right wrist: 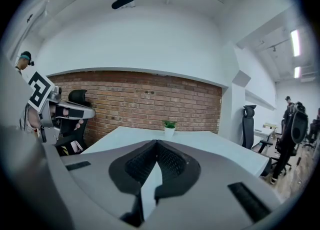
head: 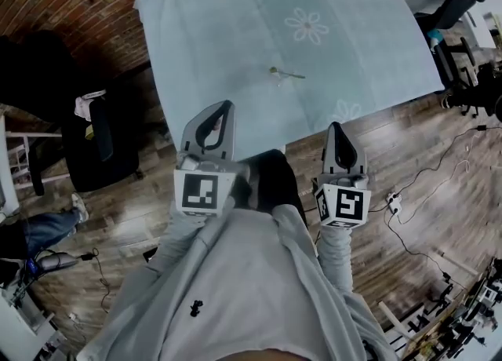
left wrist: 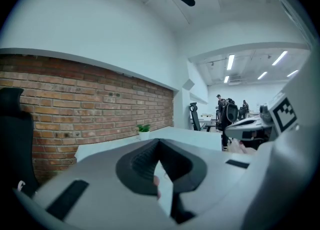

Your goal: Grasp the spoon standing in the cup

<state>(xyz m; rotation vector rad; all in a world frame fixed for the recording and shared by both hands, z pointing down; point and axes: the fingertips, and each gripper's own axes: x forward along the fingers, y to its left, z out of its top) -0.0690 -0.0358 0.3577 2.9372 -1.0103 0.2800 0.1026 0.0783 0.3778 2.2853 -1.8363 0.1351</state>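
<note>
Head view: left gripper [head: 226, 108] and right gripper [head: 336, 128] both shut, empty.
Likely spoon [head: 287, 74] lies flat, axis 9–3; 1 o'clock of left, 11 of right, about equally near.

Spoon [head: 285, 74] near the middle of the table [head: 196, 53], potted plant [right wrist: 170, 125] at its far edge, chair [head: 98, 144] left

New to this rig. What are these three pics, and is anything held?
No robot arm: a person holds a gripper in each hand. The top-down picture is from a camera on the person's head, showing the left gripper and right gripper short of a table with a flowered cloth. The other two come from cameras riding on each gripper, looking along its jaws. Both grippers are shut, holding nothing. On the table: a potted plant and a small item, too small to identify.
</note>
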